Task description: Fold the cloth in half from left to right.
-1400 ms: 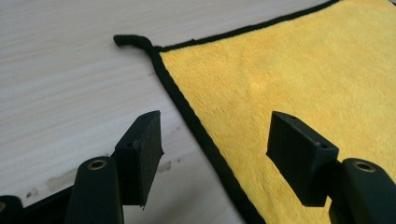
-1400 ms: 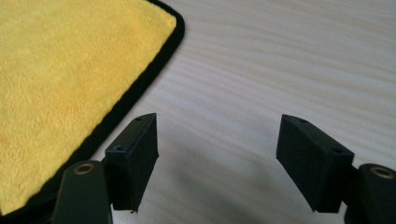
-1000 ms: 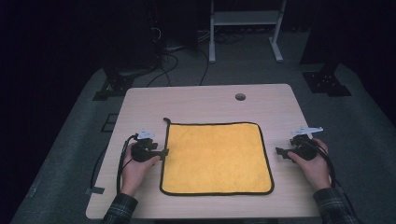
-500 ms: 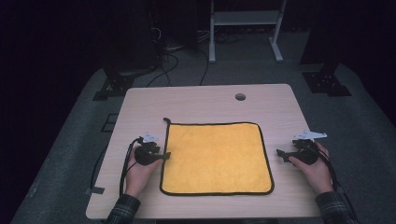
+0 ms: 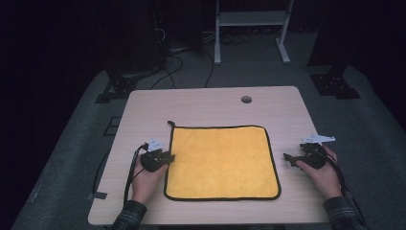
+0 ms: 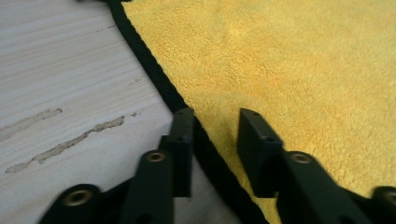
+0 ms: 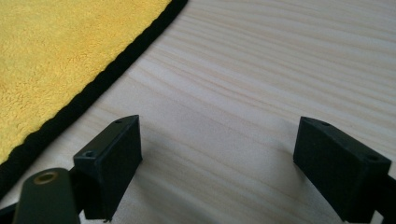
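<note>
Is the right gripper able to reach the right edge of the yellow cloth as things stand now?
Probably yes. The right gripper stands open just beside the yellow cloth, with bare table between them and nothing in the way.

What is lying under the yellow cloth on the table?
The yellow cloth lies flat on the wooden table; bare wood shows all around its black edge. Whatever might lie beneath it is covered, though no bump shows.

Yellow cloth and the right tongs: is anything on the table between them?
No. Between the right tongs and the yellow cloth there is just bare table. Those tongs stand wide open, off the cloth's black-trimmed right edge. The left tongs already straddle the opposite edge and have just been closing.
</note>
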Demonstrator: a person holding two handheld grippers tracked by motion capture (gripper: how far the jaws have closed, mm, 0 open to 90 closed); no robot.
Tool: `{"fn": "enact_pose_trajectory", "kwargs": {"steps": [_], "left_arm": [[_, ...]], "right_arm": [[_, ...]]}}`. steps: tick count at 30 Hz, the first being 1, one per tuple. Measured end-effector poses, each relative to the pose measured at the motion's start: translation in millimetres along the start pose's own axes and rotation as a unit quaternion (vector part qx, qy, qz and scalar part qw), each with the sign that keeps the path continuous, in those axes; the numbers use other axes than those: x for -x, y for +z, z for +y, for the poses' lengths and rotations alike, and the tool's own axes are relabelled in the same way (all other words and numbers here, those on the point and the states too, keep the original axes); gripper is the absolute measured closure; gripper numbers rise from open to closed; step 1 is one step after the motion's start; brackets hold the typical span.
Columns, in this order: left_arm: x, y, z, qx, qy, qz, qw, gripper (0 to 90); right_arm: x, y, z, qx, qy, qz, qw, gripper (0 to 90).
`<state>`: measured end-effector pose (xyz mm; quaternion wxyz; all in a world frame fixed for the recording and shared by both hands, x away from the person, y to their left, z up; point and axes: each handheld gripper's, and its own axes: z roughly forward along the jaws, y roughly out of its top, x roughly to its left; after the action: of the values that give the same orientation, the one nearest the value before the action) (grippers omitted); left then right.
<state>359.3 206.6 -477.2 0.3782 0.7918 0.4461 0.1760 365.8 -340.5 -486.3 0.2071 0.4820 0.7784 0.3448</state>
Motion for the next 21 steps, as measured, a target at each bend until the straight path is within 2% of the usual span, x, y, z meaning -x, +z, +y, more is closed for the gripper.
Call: {"fn": "enact_pose_trajectory", "kwargs": {"steps": [4,9,13,16,18,21], "left_arm": [[-7.0,0.0,-2.9,0.012,-0.035,-0.021,0.9991,80.2],[-7.5,1.5,-2.5,0.014,-0.043,-0.027,0.9986,85.9],[-10.3,1.8,-2.5,0.014,-0.057,-0.040,0.9975,86.3],[-11.3,1.0,-1.9,0.018,-0.059,-0.049,0.9969,86.3],[-12.2,-0.9,-0.1,0.029,-0.066,-0.062,0.9955,86.3],[-10.7,-4.0,4.4,0.038,-0.064,-0.074,0.9945,86.3]], "right_arm": [[0.0,0.0,0.0,0.000,0.000,0.000,1.0000,14.0],[0.0,0.0,0.0,0.000,0.000,0.000,1.0000,14.0],[0.0,0.0,0.0,0.000,0.000,0.000,1.0000,14.0],[0.0,0.0,0.0,0.000,0.000,0.000,1.0000,14.0],[0.0,0.0,0.0,0.000,0.000,0.000,1.0000,14.0],[0.0,0.0,0.0,0.000,0.000,0.000,1.0000,14.0]]}}
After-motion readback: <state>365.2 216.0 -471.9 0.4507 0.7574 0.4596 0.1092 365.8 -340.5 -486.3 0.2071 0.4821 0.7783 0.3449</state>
